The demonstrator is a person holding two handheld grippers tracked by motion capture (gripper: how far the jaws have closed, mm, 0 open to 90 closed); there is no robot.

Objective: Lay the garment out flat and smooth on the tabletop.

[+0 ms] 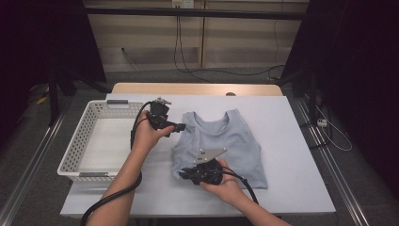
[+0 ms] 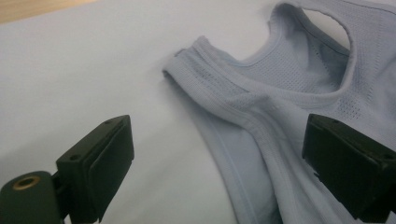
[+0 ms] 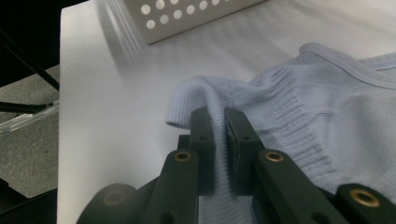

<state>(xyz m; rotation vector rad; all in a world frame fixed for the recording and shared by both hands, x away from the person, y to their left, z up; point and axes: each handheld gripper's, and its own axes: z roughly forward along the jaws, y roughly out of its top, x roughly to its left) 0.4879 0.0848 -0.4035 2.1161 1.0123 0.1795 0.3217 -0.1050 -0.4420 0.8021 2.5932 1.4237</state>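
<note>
A light blue sleeveless knit top [image 1: 221, 141] lies flat on the white table [image 1: 282, 141], neckline toward the far side. My left gripper [image 1: 181, 126] hovers at the top's left shoulder strap [image 2: 219, 93], jaws wide open, the strap lying between them untouched. My right gripper [image 1: 186, 175] is at the top's near left hem corner. In the right gripper view its jaws [image 3: 219, 123] are shut on a raised fold of the ribbed hem [image 3: 196, 95].
A white perforated plastic basket [image 1: 77, 141] stands on the table's left side, its corner [image 3: 187, 18] close beyond the hem. Bare table [image 2: 93, 70] lies left of the strap. Black cables trail from both grippers toward the near edge.
</note>
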